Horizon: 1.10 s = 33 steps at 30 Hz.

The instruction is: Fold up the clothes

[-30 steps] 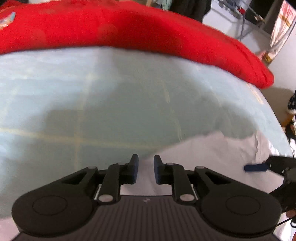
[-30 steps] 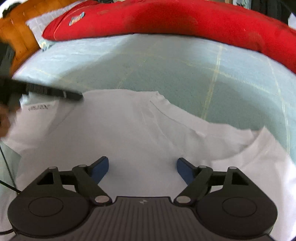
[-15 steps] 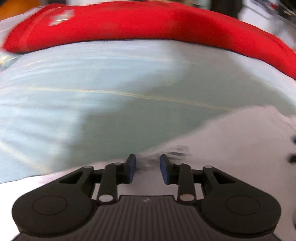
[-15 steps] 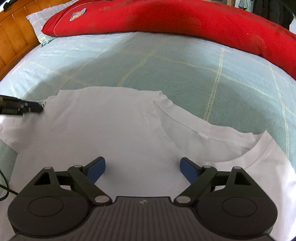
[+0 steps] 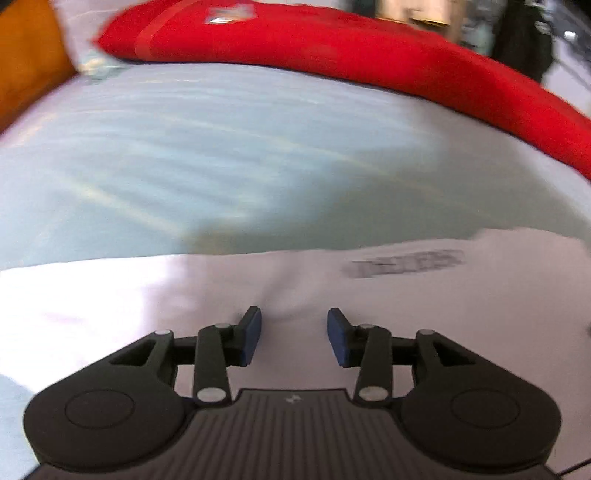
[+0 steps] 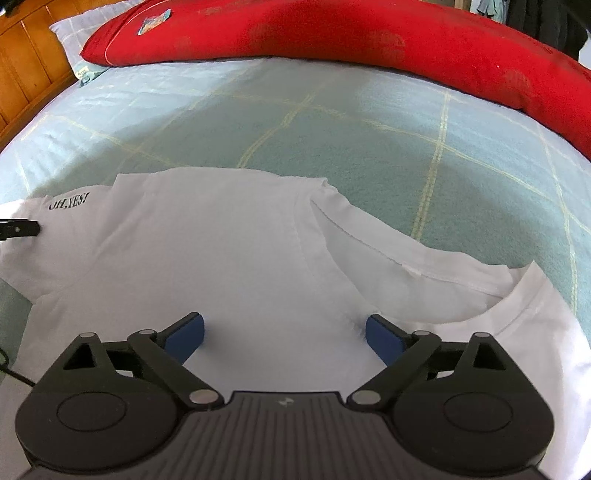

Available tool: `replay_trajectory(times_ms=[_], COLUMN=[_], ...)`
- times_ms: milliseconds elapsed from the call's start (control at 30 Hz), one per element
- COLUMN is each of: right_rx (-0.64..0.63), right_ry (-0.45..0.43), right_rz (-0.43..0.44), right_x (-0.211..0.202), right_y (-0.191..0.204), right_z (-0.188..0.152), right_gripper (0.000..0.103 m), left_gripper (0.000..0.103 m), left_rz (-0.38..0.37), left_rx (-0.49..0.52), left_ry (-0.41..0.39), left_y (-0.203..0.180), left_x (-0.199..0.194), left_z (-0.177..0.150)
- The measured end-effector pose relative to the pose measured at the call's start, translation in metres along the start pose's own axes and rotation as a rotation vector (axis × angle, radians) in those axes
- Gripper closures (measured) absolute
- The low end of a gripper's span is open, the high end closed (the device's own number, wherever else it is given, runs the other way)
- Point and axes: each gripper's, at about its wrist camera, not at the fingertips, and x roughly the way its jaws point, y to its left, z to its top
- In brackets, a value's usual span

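A white T-shirt [image 6: 221, 251] lies flat on the bed, with small black lettering [image 6: 68, 202] on its left sleeve and its neckline [image 6: 424, 273] to the right. My right gripper [image 6: 284, 336] is open wide and empty, low over the shirt's middle. My left gripper [image 5: 293, 338] is open and empty over the sleeve end of the shirt [image 5: 147, 295]; the blurred lettering [image 5: 406, 264] lies just ahead to its right. A left fingertip [image 6: 22, 229] shows at the left edge of the right wrist view.
The shirt lies on a pale blue-green checked bedspread [image 6: 332, 140]. A long red pillow [image 6: 332, 33] runs along the far side. A wooden headboard [image 6: 26, 66] and a pale pillow [image 6: 70, 33] stand at the far left.
My left gripper has swung left onto the shirt sleeve and its jaws have opened wider. My right gripper has stayed open over the shirt with little movement.
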Motion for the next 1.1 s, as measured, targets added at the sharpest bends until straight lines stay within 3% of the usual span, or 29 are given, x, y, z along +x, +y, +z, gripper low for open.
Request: replay_trajectory(times_ms=[33,133,233,267,333,367,433,733,833,967,1100], right_rx=[-0.004,-0.018,-0.02,-0.017,-0.02,-0.022,-0.024,0.023,0.027,0.056,0.141], right_ry=[0.001,0.01,0.018,0.017,0.012,0.009,0.0,-0.035,-0.031,-0.086,-0.149], right_rz=[0.003,0.005,-0.014,-0.018,-0.021,-0.023,-0.032,-0.025,-0.04,-0.125,-0.245], right_x=[0.001,0.003,0.005,0.005,0.006,0.005,0.003,-0.028,-0.036,-0.059,-0.075], right_y=[0.0,0.001,0.005,0.005,0.005,0.006,0.009,0.031,0.031,0.016,-0.02], right_z=[0.0,0.0,0.002,0.002,0.001,0.0,0.0,-0.022,-0.029,-0.043,-0.057], right_gripper=[0.003,0.0,0.0,0.0,0.0,0.0,0.0,0.0,0.0,0.0,0.0], left_gripper=[0.064,0.064,0.056,0.051,0.052,0.061,0.058,0.051,0.05,0.054,0.052], left_rz=[0.022,0.084,0.144,0.149,0.147,0.139,0.098,-0.246,-0.142,-0.095,-0.195], left_rx=[-0.031,0.012,0.068,0.044,-0.034,-0.036,0.004,0.331,0.338,0.247,0.225], left_ry=[0.002,0.014,0.026,0.031,0.043,0.034,0.011,-0.047,0.012,0.034,-0.009], left_y=[0.01,0.02,0.028,0.031,0.04,0.035,0.015,-0.121,-0.118,-0.101,-0.12], left_x=[-0.003,-0.001,0.002,0.001,-0.003,-0.01,-0.021,-0.02,-0.006,-0.019,-0.031], left_z=[0.002,0.002,0.002,0.004,0.009,0.01,0.01,0.001,-0.009,-0.003,0.01])
